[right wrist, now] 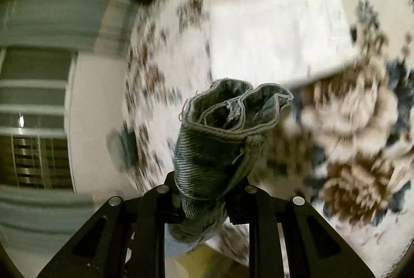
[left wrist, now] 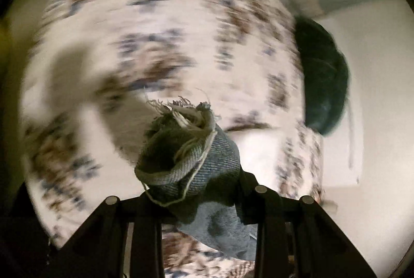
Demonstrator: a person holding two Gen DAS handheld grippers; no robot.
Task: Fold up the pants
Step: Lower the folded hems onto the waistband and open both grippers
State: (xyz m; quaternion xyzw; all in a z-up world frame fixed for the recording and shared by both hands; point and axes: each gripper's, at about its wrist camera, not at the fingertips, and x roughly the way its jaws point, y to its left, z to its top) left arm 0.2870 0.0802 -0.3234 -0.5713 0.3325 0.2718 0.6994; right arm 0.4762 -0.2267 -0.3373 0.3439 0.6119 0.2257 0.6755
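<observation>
Left gripper [left wrist: 196, 190] pinches a frayed end of the denim pants [left wrist: 189, 161]; right gripper [right wrist: 207, 190] clamps a bunched hemmed end; both ends are raised above the floral bedspread [left wrist: 155, 32], apparently, though the background is blurred.

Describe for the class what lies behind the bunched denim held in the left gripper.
Behind the denim pants, clamped in the left gripper, a blurred floral bedspread fills the view, with a dark green cushion at its edge. The cloth's bunch hides the bedspread directly behind it.
</observation>
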